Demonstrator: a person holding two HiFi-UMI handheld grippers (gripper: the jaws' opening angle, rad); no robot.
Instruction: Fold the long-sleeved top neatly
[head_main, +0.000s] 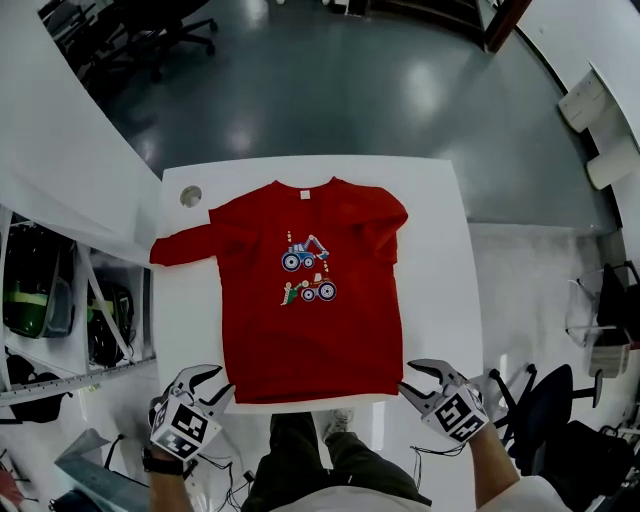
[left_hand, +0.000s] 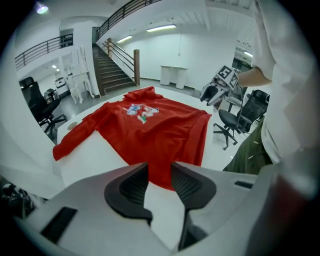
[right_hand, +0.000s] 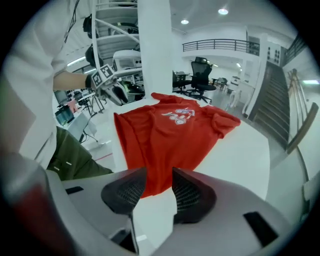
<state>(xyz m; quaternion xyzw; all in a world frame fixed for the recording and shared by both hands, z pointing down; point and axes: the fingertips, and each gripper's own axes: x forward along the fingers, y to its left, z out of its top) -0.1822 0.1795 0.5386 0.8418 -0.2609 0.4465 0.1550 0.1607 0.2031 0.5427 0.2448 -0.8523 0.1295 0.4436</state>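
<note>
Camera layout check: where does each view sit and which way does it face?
Head view: on the person's head, steeply down at the red top spread on the white table; shows left gripper, right gripper, forearms, legs.
Left gripper view: on the left gripper, looking past its parted, empty jaws across the red top from its hem; torso at right.
Right gripper view: on the right gripper, same from the other hem corner; torso at left.
Shared: all show the red top; each gripper view catches the other gripper.
</note>
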